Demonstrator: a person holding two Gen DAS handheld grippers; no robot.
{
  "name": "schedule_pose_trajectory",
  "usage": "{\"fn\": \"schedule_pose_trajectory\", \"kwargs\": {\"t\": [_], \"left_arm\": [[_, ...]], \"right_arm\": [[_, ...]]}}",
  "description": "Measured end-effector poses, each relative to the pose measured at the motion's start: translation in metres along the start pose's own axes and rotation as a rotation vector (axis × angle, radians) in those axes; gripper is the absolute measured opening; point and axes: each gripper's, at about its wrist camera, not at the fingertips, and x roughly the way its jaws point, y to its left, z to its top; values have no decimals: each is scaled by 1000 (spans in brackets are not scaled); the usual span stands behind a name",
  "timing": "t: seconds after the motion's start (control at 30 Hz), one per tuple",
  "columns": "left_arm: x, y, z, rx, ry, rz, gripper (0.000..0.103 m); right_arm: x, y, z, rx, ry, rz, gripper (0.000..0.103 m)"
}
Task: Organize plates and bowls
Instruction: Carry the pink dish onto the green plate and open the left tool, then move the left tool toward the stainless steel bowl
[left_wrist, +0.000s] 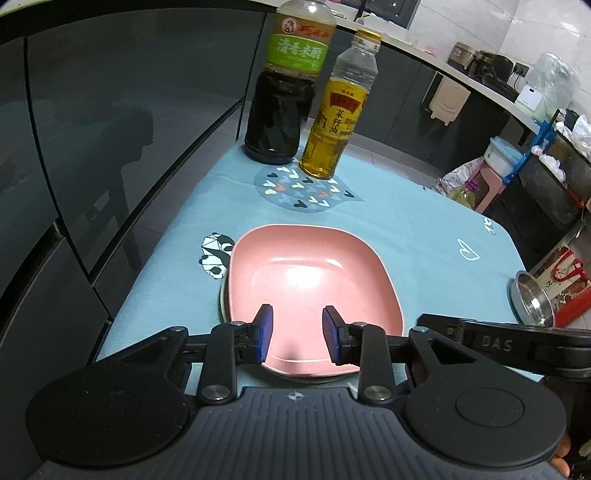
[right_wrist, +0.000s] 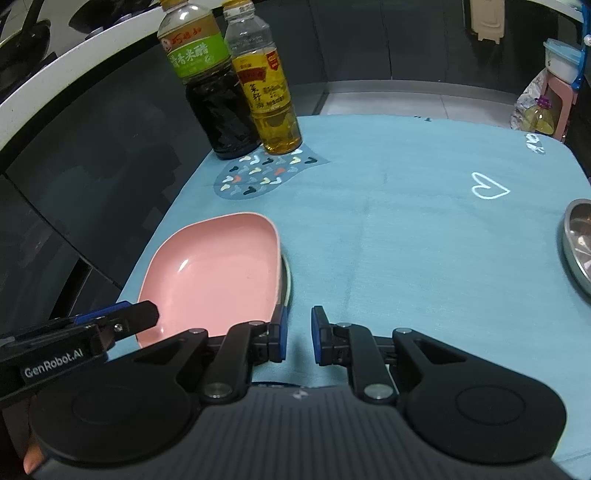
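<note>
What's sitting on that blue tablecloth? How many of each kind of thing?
Bottles: 2, a dark vinegar bottle and a yellow oil bottle.
Plates: at least 2, a pink plate stacked on a pale plate of which only the rim shows.
Metal bowls: 1, a steel bowl at the cloth's right edge.
Total: 5.

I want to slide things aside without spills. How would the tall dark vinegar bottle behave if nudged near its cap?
The vinegar bottle is tall on a narrow base, so probably tippy. Its liquid sits low, which may steady it. It stands close to the oil bottle and might knock it.
</note>
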Motion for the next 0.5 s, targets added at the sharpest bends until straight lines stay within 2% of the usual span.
{"fn": "schedule_pose_trajectory", "kwargs": {"t": [0.17,0.5], "left_arm": [[3,1,-1,-5,4,15,27],[5,1,1,-15,3,20,27]], "right_arm": [[11,8,-2,-24,25,11,8],[3,-1,-1,3,-5,8,9]]}}
